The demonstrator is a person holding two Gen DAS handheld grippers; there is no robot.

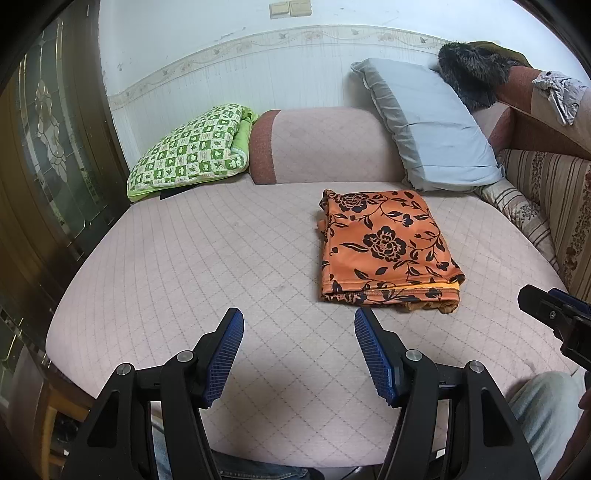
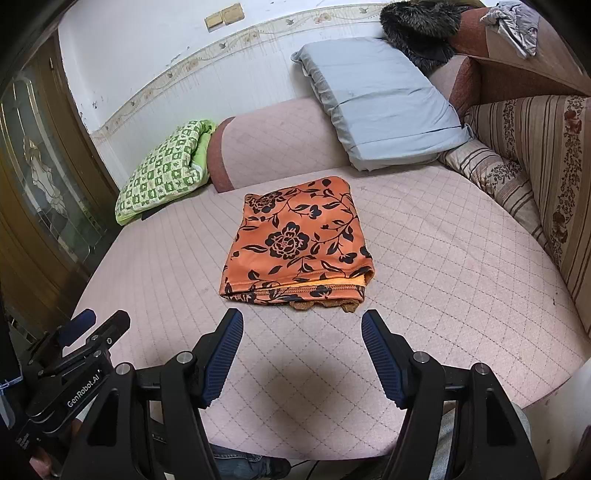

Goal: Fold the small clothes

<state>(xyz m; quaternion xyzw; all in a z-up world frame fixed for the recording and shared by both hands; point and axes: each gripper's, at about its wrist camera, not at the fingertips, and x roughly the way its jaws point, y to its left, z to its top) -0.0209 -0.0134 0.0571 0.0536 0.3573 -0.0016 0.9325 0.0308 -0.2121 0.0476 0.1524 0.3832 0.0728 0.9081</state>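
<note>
Both your left claw [image 1: 299, 332] and right claw [image 2: 302, 334] gape empty; a careless grab could undo the folded orange garment [image 2: 295, 251].

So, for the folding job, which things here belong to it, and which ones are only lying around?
Belong to the job:
- orange floral garment, folded on the pink cushion
- left gripper, open
- right gripper, open

Just lying about:
- green checked quilt
- blue pillow
- dark fur item
- crumpled grey cloth
</note>
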